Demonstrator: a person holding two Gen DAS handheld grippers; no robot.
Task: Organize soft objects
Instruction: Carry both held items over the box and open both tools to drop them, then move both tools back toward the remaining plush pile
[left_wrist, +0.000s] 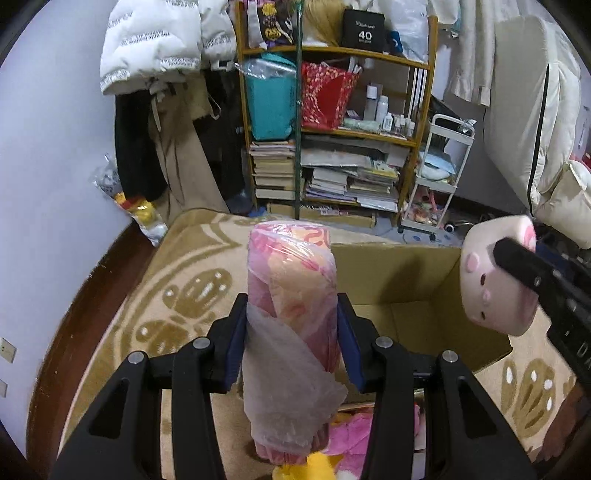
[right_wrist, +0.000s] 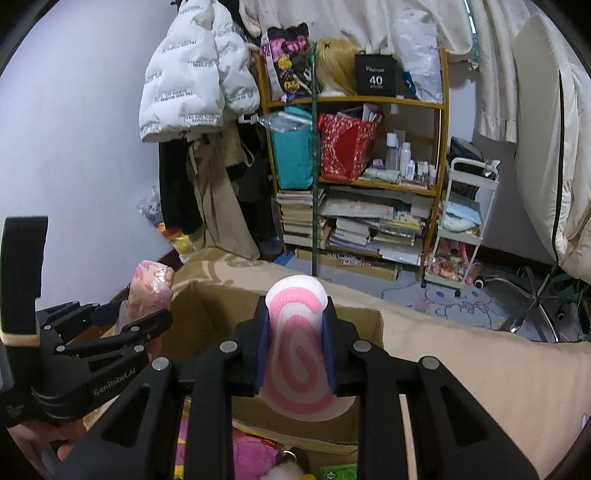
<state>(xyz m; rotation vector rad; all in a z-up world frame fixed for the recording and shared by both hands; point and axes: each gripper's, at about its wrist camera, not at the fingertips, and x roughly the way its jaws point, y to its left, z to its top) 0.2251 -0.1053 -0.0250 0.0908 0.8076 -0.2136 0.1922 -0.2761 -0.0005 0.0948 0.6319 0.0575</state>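
- Left gripper (left_wrist: 291, 347) clamps a plastic-wrapped pink roll (left_wrist: 291, 295), upright, above the cardboard box (left_wrist: 406, 280).
- Right gripper (right_wrist: 295, 350) grips a pink-swirl plush (right_wrist: 299, 354), over the box's open top.

Between the blue-padded jaws of the black left gripper (left_wrist: 291, 332) sits a plastic-wrapped roll of cloth (left_wrist: 293, 291), pink with peach-orange swirls under a cloudy translucent film. Between the dark blue pads of the black right gripper (right_wrist: 295, 350) sits a white plush cushion (right_wrist: 297, 343) marked with a pink spiral; its face side is pale pink with deeper pink spots. Beyond both sets of jaws lie a plain brown cardboard box (left_wrist: 406, 280) and a beige blanket (left_wrist: 184, 291) with golden-tan ornament.
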